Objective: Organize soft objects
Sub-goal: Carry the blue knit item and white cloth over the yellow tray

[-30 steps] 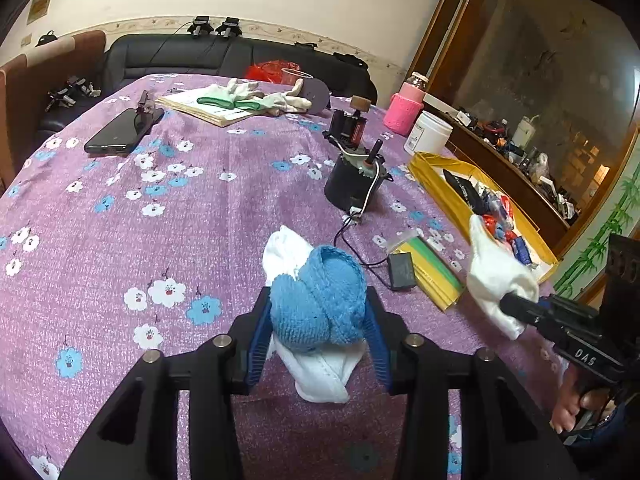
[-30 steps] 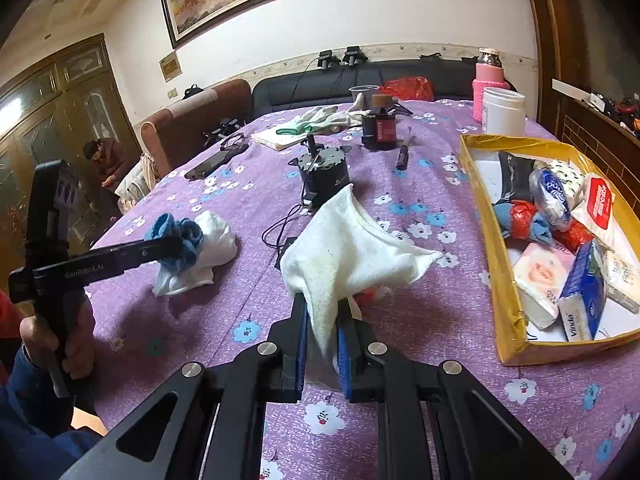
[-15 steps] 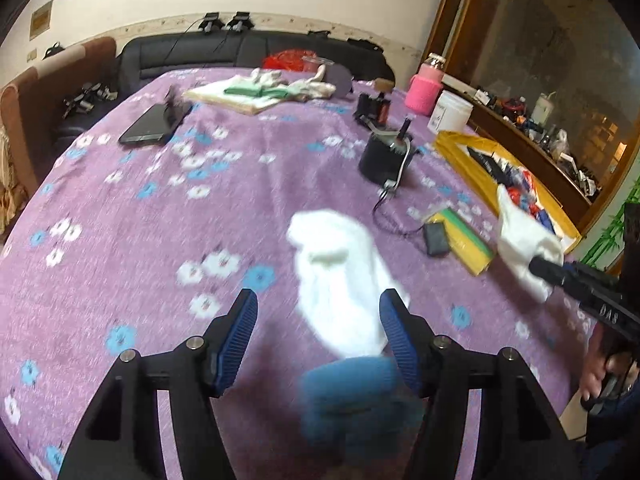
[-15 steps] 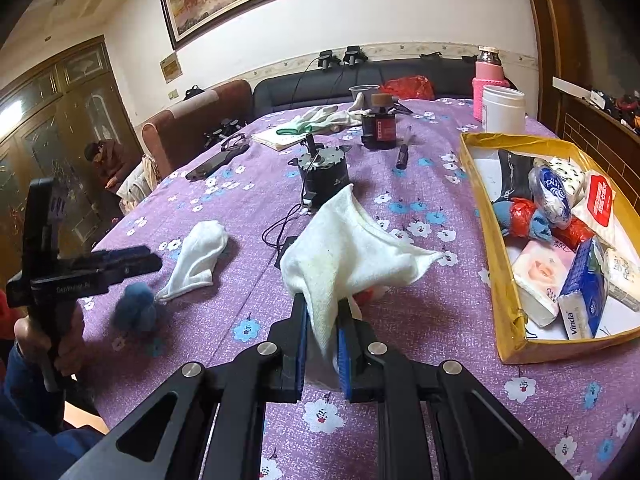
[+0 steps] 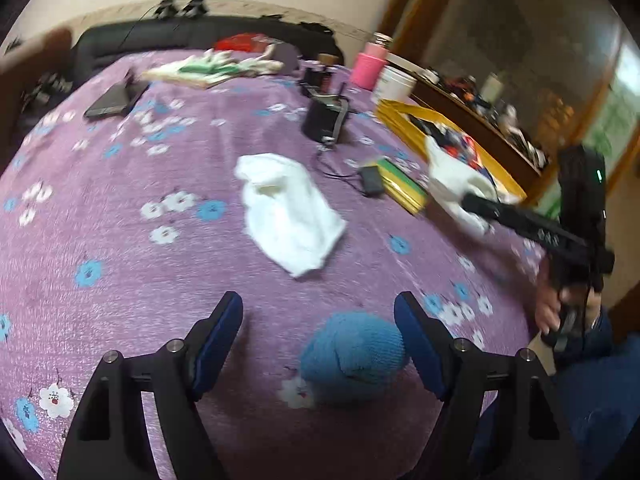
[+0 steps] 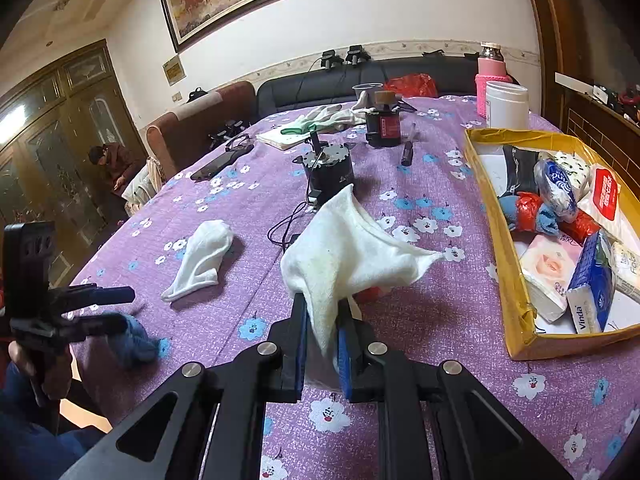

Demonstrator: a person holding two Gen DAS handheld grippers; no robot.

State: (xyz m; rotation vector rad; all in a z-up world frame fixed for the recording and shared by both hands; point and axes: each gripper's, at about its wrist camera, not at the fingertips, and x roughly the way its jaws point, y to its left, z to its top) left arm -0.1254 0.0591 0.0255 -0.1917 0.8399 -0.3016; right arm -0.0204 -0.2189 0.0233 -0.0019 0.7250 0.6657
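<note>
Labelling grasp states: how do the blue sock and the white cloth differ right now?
1. The blue sock lies loose on the tablecloth; the white cloth is clamped in the right gripper.
2. The sock is a bunched ball; the cloth drapes.
3. The left gripper, just opening, straddles the sock without pressing.
Both are soft fabric.

The word "Vinda" is printed in blue on a blue and white tissue pack (image 6: 590, 300) standing in the shallow yellow cardboard tray (image 6: 516, 320). White characters on a red and white packet (image 6: 604, 196) in that tray, and other printing there, are too small to read.
</note>
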